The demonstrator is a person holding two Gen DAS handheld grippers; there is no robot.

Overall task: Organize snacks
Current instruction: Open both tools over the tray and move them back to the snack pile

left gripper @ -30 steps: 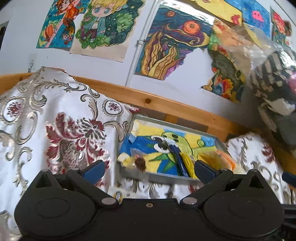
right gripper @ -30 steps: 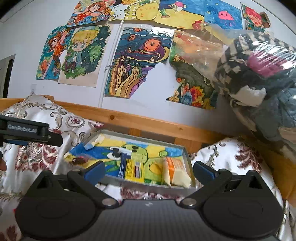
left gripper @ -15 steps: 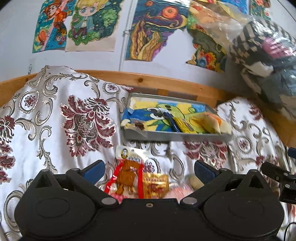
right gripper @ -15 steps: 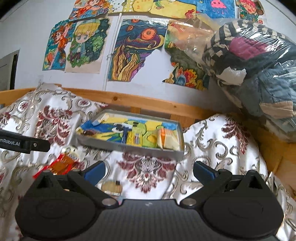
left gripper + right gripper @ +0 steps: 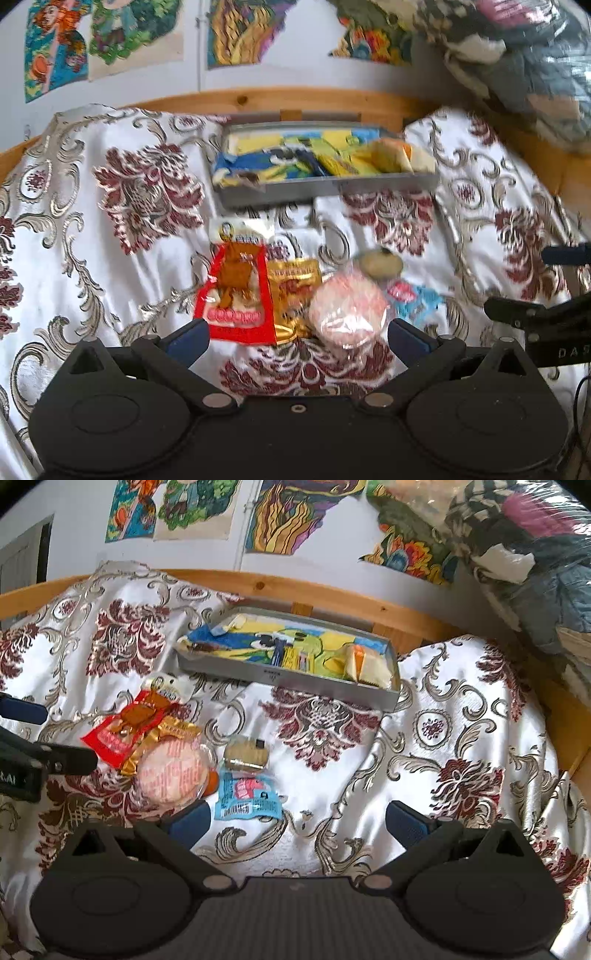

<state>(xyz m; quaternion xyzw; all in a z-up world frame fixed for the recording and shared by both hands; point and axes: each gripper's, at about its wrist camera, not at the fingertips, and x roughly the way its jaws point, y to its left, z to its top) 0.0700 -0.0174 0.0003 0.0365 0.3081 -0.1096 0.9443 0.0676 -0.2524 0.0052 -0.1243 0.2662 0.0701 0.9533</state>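
Both tongs are spread wide and grasp nothing. The left tongs [image 5: 298, 338] hang low over a heap of snack packets lying on a white satin bedspread with dark red flowers and silver scrolls [image 5: 461, 738]. Between their blue fingertips [image 5: 188, 338] lie, side by side, a red and white packet with a brown snack printed on it [image 5: 236, 291], a shiny gold foil packet [image 5: 293, 291] partly tucked under its neighbours, and a round pinkish cake in clear wrap [image 5: 347, 314], which overlaps the gold one. Just beyond the cake sit a small beige round biscuit pack [image 5: 378, 262] and a light blue packet with pink print [image 5: 415, 299]. The right tongs [image 5: 298, 821] hover over bare bedspread to the right of the heap, with the light blue packet just ahead of their left fingertip; their dark frame shows at the right edge of the left wrist view. Farther back, near the wooden bed rail [image 5: 332, 590], stands a shallow grey rectangular tray lined with a bright blue, yellow and green drawing [image 5: 288, 674]. In the tray lie a few slim packets, blue and yellow, near its middle [image 5: 291, 657] and an orange and cream wrapped snack [image 5: 364, 662] at its right end. Coloured drawings [image 5: 284, 520] hang on the white wall behind, and a clear plastic bag stuffed with clothes [image 5: 528, 550] is at the upper right.
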